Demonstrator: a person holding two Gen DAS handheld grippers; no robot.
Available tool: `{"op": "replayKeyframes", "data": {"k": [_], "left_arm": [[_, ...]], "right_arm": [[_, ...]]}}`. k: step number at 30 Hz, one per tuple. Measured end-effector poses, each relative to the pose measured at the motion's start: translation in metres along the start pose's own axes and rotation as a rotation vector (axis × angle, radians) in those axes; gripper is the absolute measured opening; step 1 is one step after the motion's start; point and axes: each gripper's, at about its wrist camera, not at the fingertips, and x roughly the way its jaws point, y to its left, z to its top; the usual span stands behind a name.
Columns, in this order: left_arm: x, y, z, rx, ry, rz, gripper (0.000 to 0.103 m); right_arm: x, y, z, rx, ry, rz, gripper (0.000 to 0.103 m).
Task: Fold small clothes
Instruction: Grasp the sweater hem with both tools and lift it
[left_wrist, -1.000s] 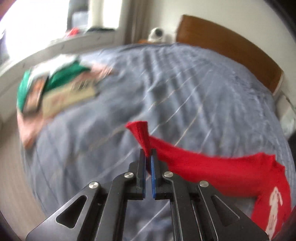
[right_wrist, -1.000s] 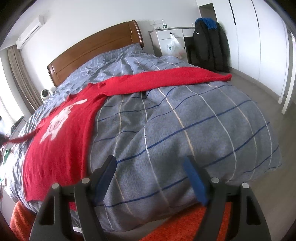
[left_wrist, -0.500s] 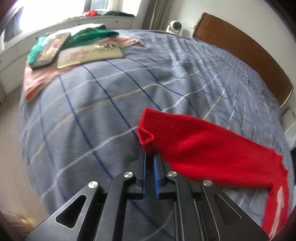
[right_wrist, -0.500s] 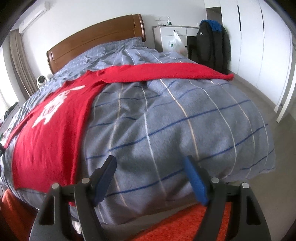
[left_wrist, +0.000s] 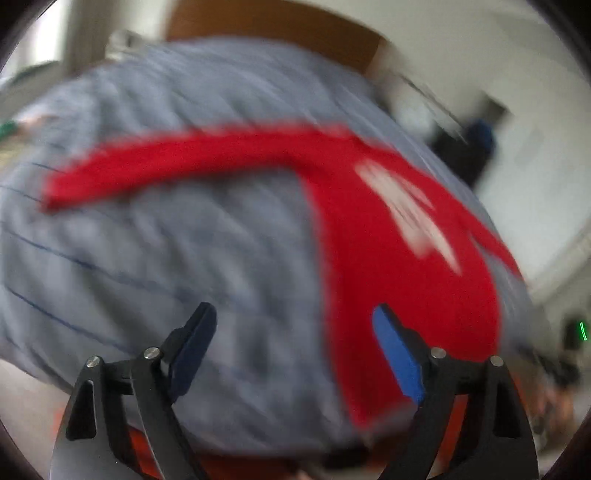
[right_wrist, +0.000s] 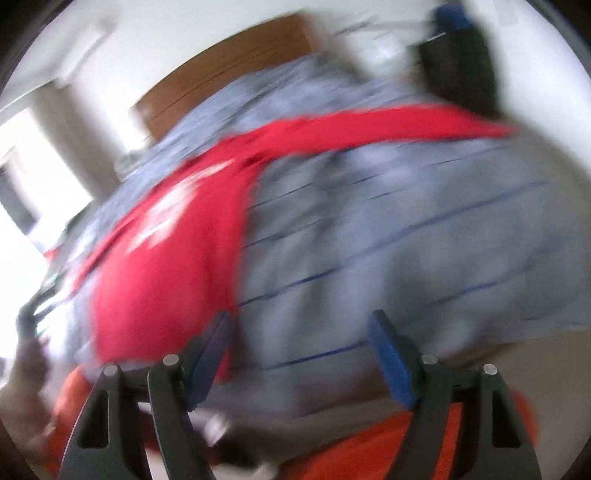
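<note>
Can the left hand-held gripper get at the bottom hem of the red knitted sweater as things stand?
Probably yes: the left hand-held gripper is open and empty, and the red knitted sweater lies flat on the grey checked bedcover with nothing on its hem.

Red knit cloth sweater (left_wrist: 406, 295), soft grey checked cloth duvet (left_wrist: 184, 258), glossy wooden headboard (right_wrist: 229, 85)

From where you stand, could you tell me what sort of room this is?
Most likely a bedroom: a bed with a grey checked cover, a wooden headboard against the wall, and a red sweater spread out on the bed.
</note>
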Motion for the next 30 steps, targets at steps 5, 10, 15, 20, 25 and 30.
{"op": "replayKeyframes", "data": {"k": [5, 10, 15, 20, 25, 30], "left_arm": [[0.031, -0.025, -0.030, 0.069, 0.098, -0.044, 0.088], [0.048, -0.027, -0.037, 0.029, 0.131, -0.079, 0.060], [0.051, -0.021, -0.038, -0.019, 0.175, -0.117, 0.004], [0.032, -0.023, -0.048, 0.029, 0.174, -0.099, 0.003], [0.063, -0.007, -0.053, 0.000, 0.208, -0.064, 0.003], [0.056, -0.015, -0.051, 0.039, 0.202, -0.015, 0.013]], "right_arm": [[0.037, 0.025, -0.004, -0.070, 0.125, 0.073, 0.073], [0.072, 0.021, -0.001, -0.022, 0.185, 0.120, 0.052], [0.075, 0.021, 0.004, 0.031, 0.181, 0.095, 0.006], [0.047, 0.028, 0.004, -0.017, 0.187, 0.007, 0.004], [0.062, 0.019, -0.004, 0.011, 0.208, -0.049, 0.004], [0.082, 0.013, -0.009, 0.044, 0.196, -0.057, 0.004]]}}
